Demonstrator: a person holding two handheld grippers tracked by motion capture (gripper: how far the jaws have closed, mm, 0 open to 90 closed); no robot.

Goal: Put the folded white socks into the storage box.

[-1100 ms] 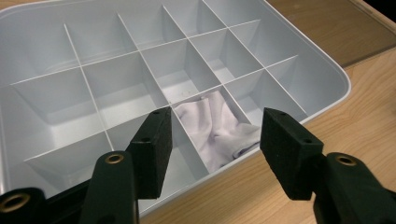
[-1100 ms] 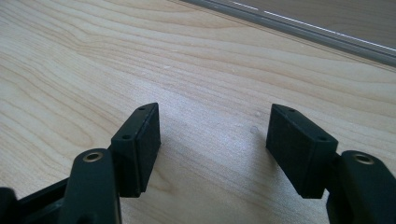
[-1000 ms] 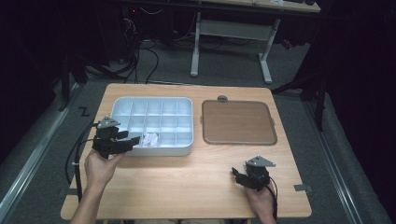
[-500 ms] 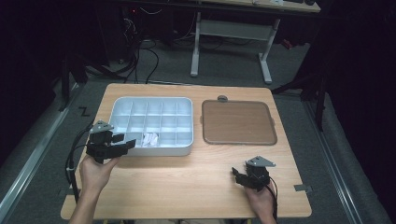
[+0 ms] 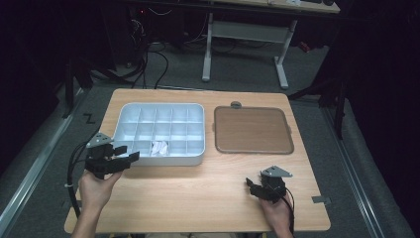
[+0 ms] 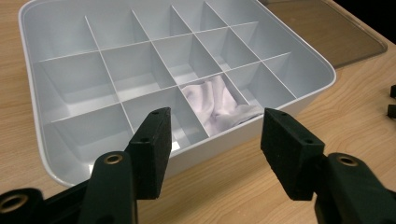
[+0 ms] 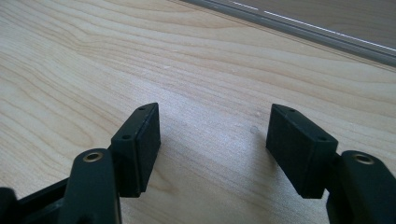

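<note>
left gripper (image 5: 124,154): far left of the table in the high view, held in the person's left hand (image 5: 96,186); jaws apart, nothing between them, tips just off the near left corner of the grey tray (image 5: 130,111); no contact seen
left gripper, own view: both black pads (image 6: 152,151) stand wide of each other over bare wood in front of the tray's near wall; released, empty
grey tray: left half of the table, grid of compartments, long side toward the person
white cloth (image 5: 159,147): crumpled in one compartment of the tray's nearest row, third from the left in the high view
white cloth, left gripper view (image 6: 219,105): folds and creases clear, bunched toward the near wall of its cell, sits between the two jaws in the frame but well beyond them; the high view gives just a small pale blob
brown tray (image 5: 251,130): right of the grey tray, just beside it, flat; the left gripper view catches one corner top right
right gripper (image 5: 253,185): near right part of the table, in the person's right hand (image 5: 276,210), well apart from both trays
right gripper, own view: jaws spread, pads (image 7: 299,147) low over bare wood, gripping nothing; whether they touch the table (image 7: 196,60) cannot be told
table: light wood; grain visible in gripper views
</note>
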